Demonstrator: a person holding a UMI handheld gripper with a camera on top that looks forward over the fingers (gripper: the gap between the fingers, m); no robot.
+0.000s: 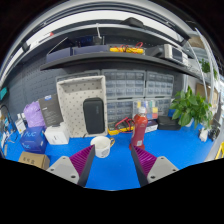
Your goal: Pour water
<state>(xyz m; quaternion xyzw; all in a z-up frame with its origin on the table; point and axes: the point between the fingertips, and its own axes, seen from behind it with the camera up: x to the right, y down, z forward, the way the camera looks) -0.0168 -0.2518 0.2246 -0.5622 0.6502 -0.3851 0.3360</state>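
A: What is the hand-held gripper doing right now?

B: It is hovering over the blue counter with its fingers spread wide apart and nothing between them.

A: And where is the thing for pouring sitting?

B: A white cup is standing upright just ahead of the fingers, a little toward the left finger. A red bottle is standing upright too, beyond the right finger and slightly farther off.

A: So which way is the next move pointing?

B: I am judging it as forward and a touch right for the bottle, whose long axis is running vertically. The cup is lying nearer, almost dead ahead.
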